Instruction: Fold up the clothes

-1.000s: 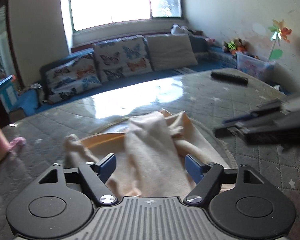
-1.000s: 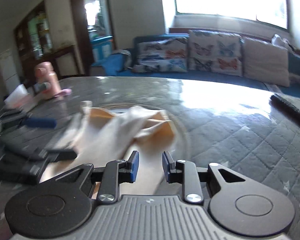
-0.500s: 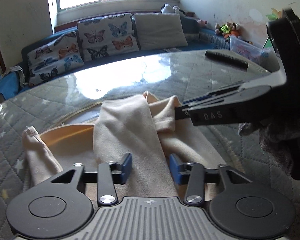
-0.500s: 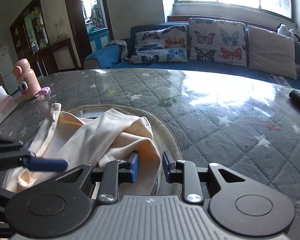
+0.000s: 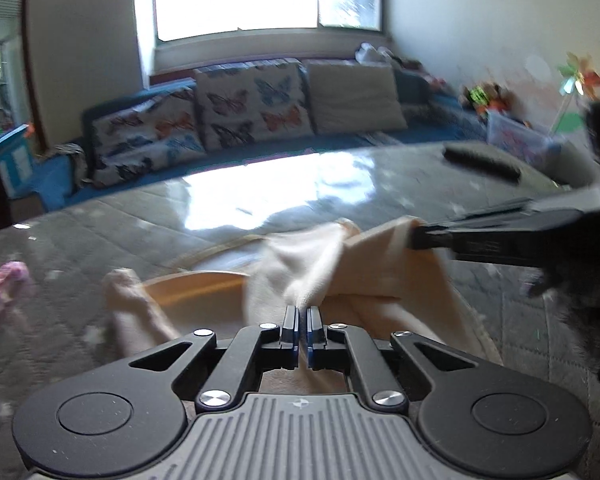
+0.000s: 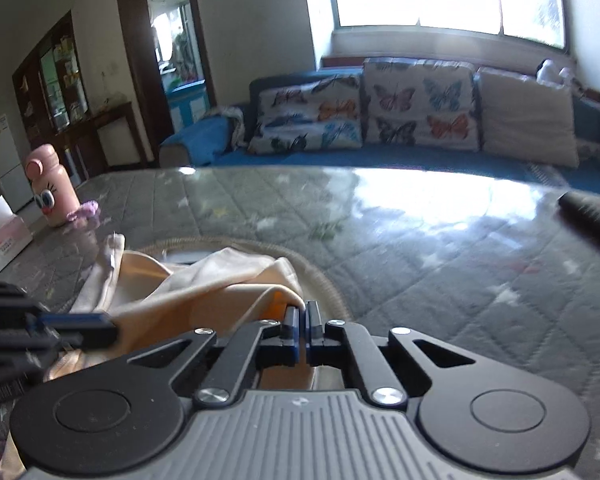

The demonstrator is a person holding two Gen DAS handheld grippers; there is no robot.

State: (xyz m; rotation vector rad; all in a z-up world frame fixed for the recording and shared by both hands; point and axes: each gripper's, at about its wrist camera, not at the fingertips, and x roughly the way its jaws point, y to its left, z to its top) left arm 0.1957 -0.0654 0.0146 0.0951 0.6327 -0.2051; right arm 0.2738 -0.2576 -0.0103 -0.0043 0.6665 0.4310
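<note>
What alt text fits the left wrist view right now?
The left gripper is shut on the cream garment, and the right gripper pinches its far edge. It lies bunched on a grey quilted table.

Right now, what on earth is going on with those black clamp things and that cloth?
A person is folding a cream garment on a quilted table. The left hand-held gripper is shut on a fold of it, and the right hand-held gripper is shut on another edge. The fabric is bunched up, not yet folded flat.
</note>
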